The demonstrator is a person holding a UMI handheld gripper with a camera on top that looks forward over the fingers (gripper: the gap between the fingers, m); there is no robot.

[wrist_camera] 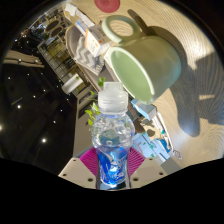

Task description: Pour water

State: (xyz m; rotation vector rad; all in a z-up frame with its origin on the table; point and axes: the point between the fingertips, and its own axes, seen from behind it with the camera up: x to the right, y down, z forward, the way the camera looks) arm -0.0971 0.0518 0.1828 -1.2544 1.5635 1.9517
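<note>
My table (190,60) spreads wide; the green mug (140,62) lies just beyond my bottle (110,140), mouth toward me; my gripper (111,170) is clamped on the bottle, its length running forward, white cap (113,97) foremost; I judge pouring near; next, uncap and tip.

Your gripper (111,168) is tipped over on its side, so everything ahead looks slanted. Its two fingers point forward, and the pink pads (92,160) on their inner sides face each other. The fingers are closed in tight on the water bottle (110,135), one pressing on each side. Your hand is out of sight.
</note>
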